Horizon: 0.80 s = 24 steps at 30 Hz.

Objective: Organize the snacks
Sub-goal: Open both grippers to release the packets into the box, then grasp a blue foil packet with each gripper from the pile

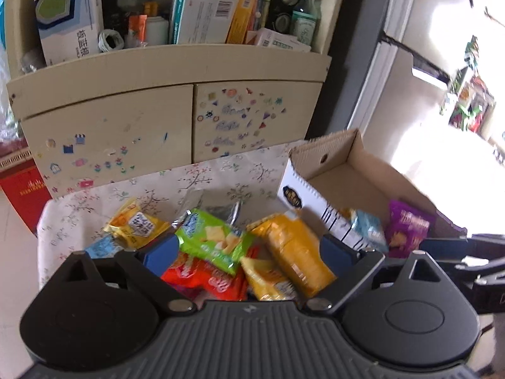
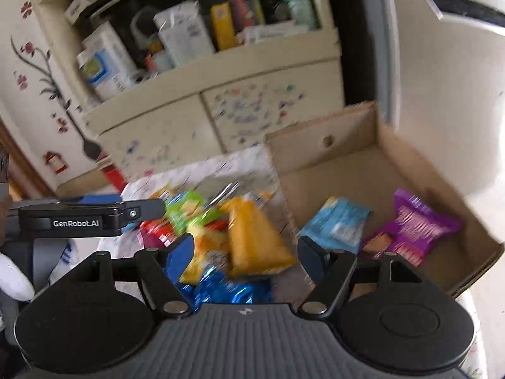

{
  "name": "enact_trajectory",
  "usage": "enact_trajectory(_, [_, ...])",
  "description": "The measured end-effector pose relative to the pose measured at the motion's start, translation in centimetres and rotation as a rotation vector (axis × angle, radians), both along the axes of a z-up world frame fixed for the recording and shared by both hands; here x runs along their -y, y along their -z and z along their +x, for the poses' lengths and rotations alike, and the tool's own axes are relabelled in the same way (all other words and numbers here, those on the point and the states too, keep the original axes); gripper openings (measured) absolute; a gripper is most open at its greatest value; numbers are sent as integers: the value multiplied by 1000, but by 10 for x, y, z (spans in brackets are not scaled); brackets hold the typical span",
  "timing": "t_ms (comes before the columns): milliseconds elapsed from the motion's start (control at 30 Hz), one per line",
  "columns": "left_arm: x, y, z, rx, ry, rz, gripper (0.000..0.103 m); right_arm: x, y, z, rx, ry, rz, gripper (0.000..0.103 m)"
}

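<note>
Bright crinkly snack packets [image 1: 221, 246], seemingly heaped loosely.

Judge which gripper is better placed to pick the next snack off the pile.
Probably left: the left gripper hangs open directly over the green packet atop the pile. The right gripper, also open, sits nearer the cardboard box.

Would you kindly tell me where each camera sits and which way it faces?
Left wrist: on the left tool, facing down at the snack pile; right tool's edge shows.
Right wrist: on the right tool, same direction; left tool and a white glove show.
Shared: long orange packet, brown cardboard box, cream cabinet.
</note>
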<state>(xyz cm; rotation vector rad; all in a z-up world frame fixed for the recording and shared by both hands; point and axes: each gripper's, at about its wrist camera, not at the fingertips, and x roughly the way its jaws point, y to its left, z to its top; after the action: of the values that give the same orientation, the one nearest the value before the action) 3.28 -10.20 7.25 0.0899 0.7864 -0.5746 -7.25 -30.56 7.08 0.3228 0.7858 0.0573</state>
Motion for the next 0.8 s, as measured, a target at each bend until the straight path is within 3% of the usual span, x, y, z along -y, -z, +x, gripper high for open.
enact_trajectory(200, [-6, 18, -11, -13, 100, 59, 95, -9, 13, 5, -78, -32, 81, 78])
enact_trajectory(467, [1, 42, -33, -20, 277, 157, 95, -22, 25, 13, -160, -20, 116, 78])
enact_trajectory(800, [21, 72, -38, 7, 349, 247, 95, -33, 38, 25, -240, 16, 108, 80])
